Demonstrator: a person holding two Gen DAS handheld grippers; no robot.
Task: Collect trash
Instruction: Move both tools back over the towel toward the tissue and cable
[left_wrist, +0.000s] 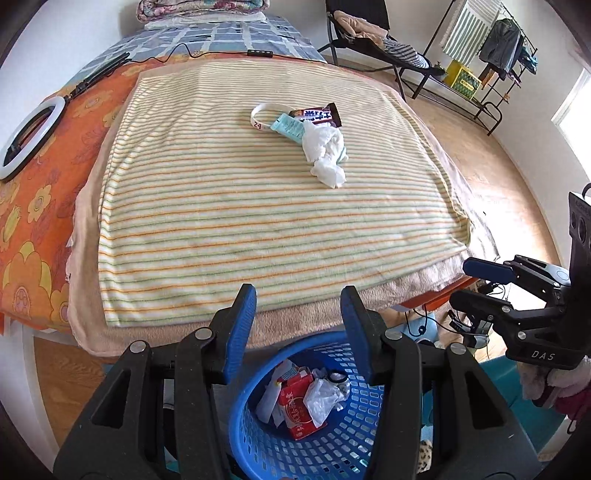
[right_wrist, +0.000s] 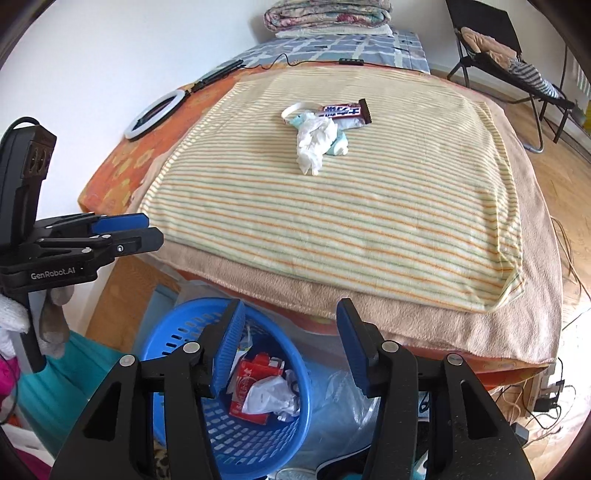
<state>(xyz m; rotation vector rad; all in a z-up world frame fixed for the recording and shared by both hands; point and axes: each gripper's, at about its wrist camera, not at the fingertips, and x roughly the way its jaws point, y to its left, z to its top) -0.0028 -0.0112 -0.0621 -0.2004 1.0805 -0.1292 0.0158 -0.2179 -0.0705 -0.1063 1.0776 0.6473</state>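
A small heap of trash lies on the striped blanket (left_wrist: 229, 221): a crumpled white tissue (left_wrist: 325, 151) (right_wrist: 312, 142), a dark candy wrapper (left_wrist: 317, 114) (right_wrist: 345, 110), a light-blue wrapper (left_wrist: 290, 127) and a white paper band (left_wrist: 262, 110). A blue mesh basket (left_wrist: 258, 443) (right_wrist: 173, 325) stands on the floor at the bed's near edge, with a red packet (left_wrist: 299, 410) and white plastic inside. My left gripper (left_wrist: 299, 321) (right_wrist: 155, 228) hovers open above the basket, holding nothing. My right gripper (right_wrist: 290, 325) (left_wrist: 460, 282) is open beside it, also holding nothing.
A ring light (left_wrist: 29, 140) and its cable lie on the orange sheet at the left. Folded quilts (left_wrist: 203, 9) sit at the head of the bed. A folding chair (left_wrist: 369, 33) and clothes rack (left_wrist: 491, 48) stand on the wooden floor. Cables (right_wrist: 535, 398) trail at the right.
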